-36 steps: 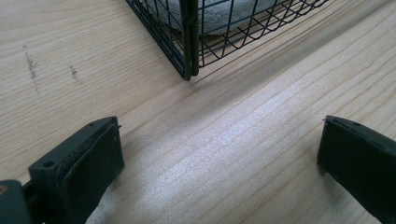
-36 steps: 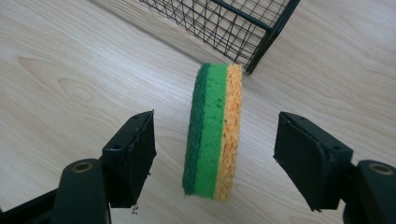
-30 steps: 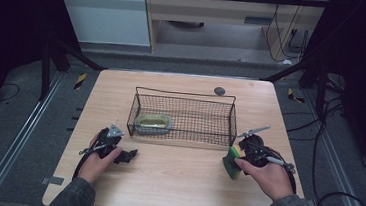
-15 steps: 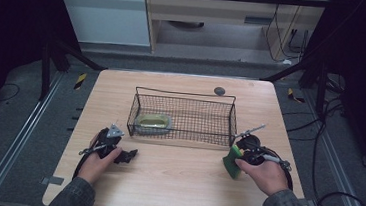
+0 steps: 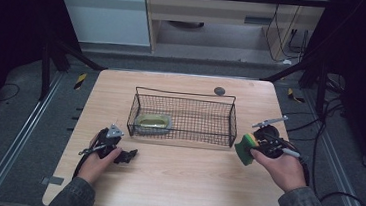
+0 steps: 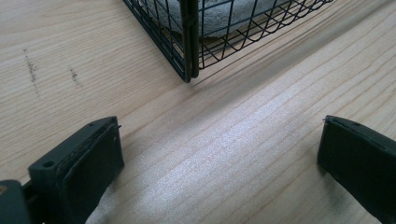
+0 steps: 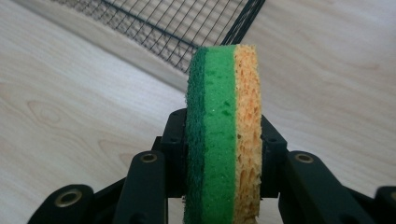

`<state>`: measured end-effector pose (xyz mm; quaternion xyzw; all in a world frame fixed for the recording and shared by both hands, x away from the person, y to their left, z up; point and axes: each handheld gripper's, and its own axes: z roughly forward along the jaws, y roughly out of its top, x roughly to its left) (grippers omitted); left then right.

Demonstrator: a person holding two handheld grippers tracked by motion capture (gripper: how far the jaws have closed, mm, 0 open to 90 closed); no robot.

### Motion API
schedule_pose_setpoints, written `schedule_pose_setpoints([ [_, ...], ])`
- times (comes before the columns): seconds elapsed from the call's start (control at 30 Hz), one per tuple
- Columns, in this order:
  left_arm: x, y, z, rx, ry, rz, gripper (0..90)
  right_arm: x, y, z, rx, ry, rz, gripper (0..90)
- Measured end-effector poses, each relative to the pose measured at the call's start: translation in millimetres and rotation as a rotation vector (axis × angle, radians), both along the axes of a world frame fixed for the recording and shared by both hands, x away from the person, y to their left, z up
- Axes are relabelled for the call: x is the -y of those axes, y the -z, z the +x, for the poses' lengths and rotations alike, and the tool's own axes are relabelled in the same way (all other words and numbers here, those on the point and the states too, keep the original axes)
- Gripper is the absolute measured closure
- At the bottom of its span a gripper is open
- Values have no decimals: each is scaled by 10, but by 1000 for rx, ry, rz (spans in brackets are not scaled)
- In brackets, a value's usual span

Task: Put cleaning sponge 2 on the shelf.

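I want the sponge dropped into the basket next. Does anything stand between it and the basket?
The sponge, clamped in the right gripper, sits just outside the basket's right end. That end's wire wall is the one barrier, so the sponge would likely have to go over the rim. The table between them looks bare.

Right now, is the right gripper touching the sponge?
Touching. The right gripper view shows the right gripper with both jaws pressed against the sponge.

Porous foam sponge with rough scouring face, black wire basket, matt wood table
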<state>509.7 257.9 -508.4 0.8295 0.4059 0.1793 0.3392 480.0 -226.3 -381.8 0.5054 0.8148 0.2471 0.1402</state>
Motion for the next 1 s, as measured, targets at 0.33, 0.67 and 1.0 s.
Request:
schedule_pose_setpoints([
  [0.33,-1,0,2,1,2,1,0,57,-241,128,70,-9,-15,641],
  [0.67,-2,0,4,1,4,0,0,88,-471,307,111,-8,-33,641],
  [1.0,2,3,2,0,0,-6,0,2,-694,473,164,-33,-58,641],
])
